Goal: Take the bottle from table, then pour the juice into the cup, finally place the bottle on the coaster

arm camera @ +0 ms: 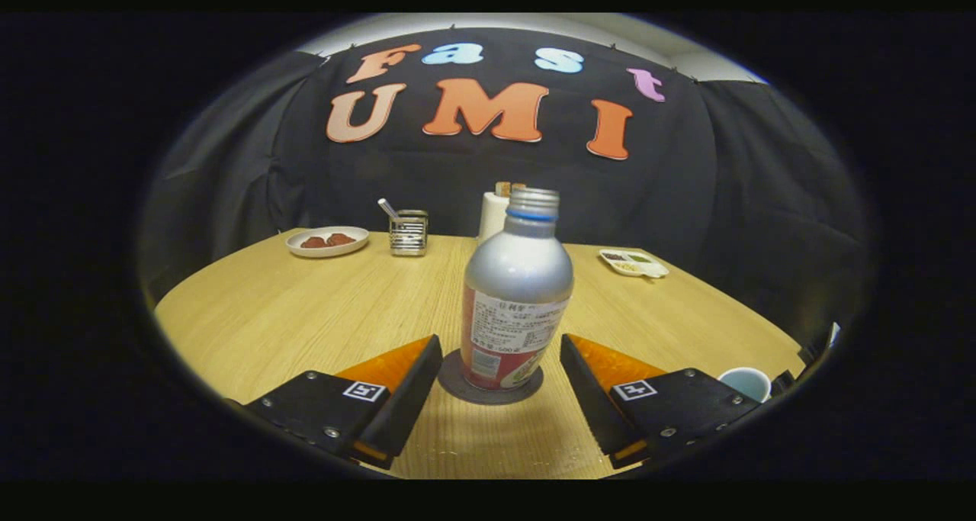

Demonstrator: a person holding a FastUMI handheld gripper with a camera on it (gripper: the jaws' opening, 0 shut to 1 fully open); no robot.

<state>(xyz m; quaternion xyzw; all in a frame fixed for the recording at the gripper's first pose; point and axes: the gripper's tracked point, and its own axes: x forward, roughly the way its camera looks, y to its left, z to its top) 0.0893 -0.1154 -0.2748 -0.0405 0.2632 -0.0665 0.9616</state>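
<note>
The bottle [517,292] stands upright on the dark round coaster [489,387], in the middle of the wooden table [267,315]. It is a silver metal bottle with a screw cap on its neck and a thin blue ring just under the cap; a printed label goes around its lower half. Its base sits inside the coaster's edge, a little toward the far side, so more of the coaster shows in front of the bottle than behind it.

The gripper [501,384] is spread wide and holds nothing. Its two fingers lie one on each side of the bottle, and there is a clear gap of table and coaster between each fingertip and the bottle. The left finger's tip reaches close to the coaster's edge; I cannot tell if it touches it. The right one is a little apart.

To the right of the bottle and nearer than it, just behind the right finger, a pale blue cup [747,381] stands, partly hidden. What is inside it I cannot see.

Beyond the bottle, at the far side of the table, there are a plate with red pieces [327,241] to the left, a small metal holder [408,233] with a utensil, a white cylinder [494,214] directly behind the bottle's neck, and a small divided dish [634,262] to the right.
</note>
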